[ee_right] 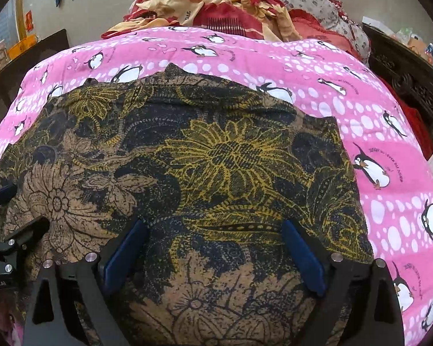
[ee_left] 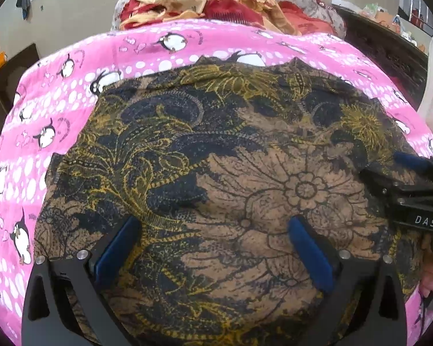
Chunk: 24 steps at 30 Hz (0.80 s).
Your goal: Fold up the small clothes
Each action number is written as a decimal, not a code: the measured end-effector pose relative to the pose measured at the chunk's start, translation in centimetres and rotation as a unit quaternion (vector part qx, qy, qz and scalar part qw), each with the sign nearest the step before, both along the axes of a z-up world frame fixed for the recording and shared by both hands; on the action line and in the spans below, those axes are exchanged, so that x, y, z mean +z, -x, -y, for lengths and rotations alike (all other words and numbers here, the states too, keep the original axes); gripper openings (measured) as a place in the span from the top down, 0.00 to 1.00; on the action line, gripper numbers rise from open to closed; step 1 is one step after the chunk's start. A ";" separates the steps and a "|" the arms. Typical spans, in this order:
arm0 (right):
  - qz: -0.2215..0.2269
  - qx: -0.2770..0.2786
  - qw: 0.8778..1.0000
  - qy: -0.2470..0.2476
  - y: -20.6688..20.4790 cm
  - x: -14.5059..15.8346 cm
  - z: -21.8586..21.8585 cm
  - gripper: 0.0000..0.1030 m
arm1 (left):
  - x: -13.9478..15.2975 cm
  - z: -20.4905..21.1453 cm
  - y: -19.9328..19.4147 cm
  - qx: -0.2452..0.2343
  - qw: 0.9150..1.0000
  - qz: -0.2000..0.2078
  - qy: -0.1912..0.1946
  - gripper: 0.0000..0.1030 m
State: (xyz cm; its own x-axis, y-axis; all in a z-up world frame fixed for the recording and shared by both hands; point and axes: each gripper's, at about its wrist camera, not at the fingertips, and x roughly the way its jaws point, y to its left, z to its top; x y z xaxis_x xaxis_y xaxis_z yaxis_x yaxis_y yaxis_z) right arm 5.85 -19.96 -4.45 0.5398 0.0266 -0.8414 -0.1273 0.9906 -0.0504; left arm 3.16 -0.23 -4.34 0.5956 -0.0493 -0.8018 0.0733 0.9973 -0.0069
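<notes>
Both jaws stand wide apart on the left hand-held gripper (ee_left: 213,239) and the right hand-held gripper (ee_right: 213,242), grasping nothing, above the brown floral garment (ee_left: 216,158) spread flat on the pink penguin-print bedsheet (ee_left: 57,101) (crumpled red-and-orange cloth (ee_right: 210,5) lies beyond).

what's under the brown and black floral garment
The floral garment lies spread flat on a pink penguin-print sheet, which shows on its left, far and right sides. Whatever lies directly beneath the garment's middle is covered, as is the surface under the sheet.
</notes>
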 end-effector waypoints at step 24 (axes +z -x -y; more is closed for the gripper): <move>0.010 -0.002 1.000 -0.002 0.8 -0.2 0.6 0.04 | -0.4 -13.1 10.3 0.093 0.923 -0.037 0.371 0.00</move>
State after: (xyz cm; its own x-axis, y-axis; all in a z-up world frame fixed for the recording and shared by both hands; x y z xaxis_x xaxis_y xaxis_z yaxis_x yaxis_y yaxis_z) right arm 5.01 -20.53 -4.62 0.5560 0.0277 -0.8307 -0.1233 0.9911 -0.0495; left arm -7.12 12.87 -4.73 0.5948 -0.5033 -0.6268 -0.1274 0.7109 -0.6917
